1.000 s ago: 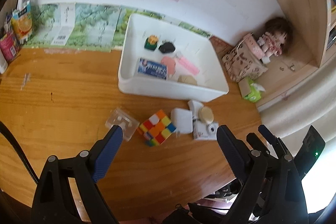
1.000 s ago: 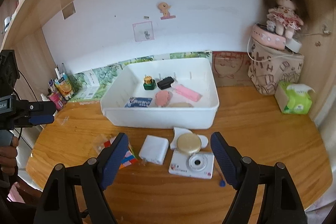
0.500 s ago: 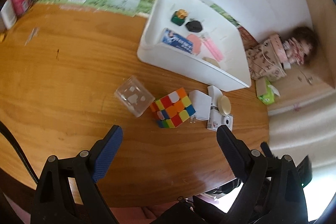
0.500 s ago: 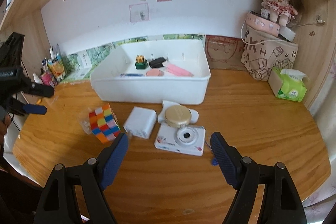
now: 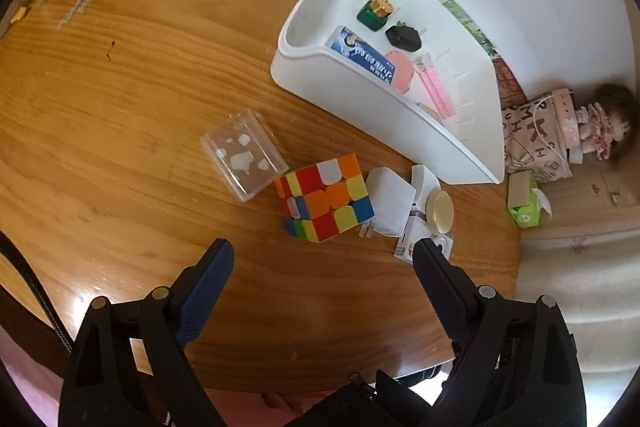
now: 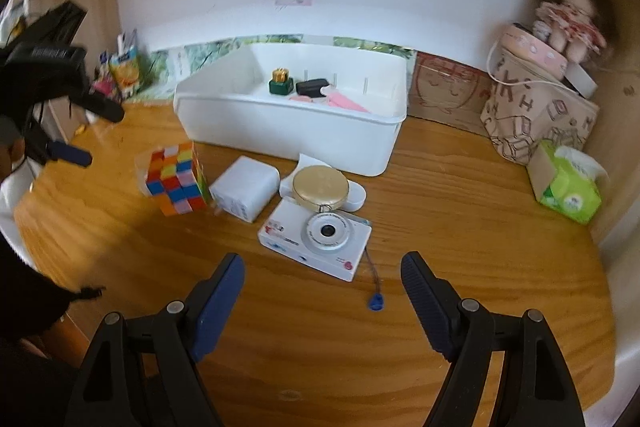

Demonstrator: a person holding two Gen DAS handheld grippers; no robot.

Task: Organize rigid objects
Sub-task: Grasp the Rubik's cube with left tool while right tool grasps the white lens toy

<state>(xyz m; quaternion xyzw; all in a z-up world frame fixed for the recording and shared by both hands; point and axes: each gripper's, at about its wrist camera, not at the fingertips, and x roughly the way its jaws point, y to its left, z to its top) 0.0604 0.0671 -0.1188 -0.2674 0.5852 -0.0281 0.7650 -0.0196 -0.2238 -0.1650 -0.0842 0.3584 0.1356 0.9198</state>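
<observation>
The left gripper (image 5: 324, 259), black-framed with blue pads, is held tilted steeply down over the wooden desk (image 5: 120, 87), its jaws spread wide with nothing between them. Ahead of it, from left to right, are seen a clear plastic box (image 5: 242, 155), a multicoloured puzzle cube (image 5: 326, 197), a white square charger (image 5: 390, 201) and a white compact camera (image 6: 316, 241) with a round gold-lidded tin (image 6: 320, 187) resting on it. Behind these stands a white rectangular plastic bin (image 6: 288, 135), in which several small items lie. The right gripper (image 6: 322, 275) is angled down less steeply, just in front of the camera, its jaws likewise wide apart and empty.
</observation>
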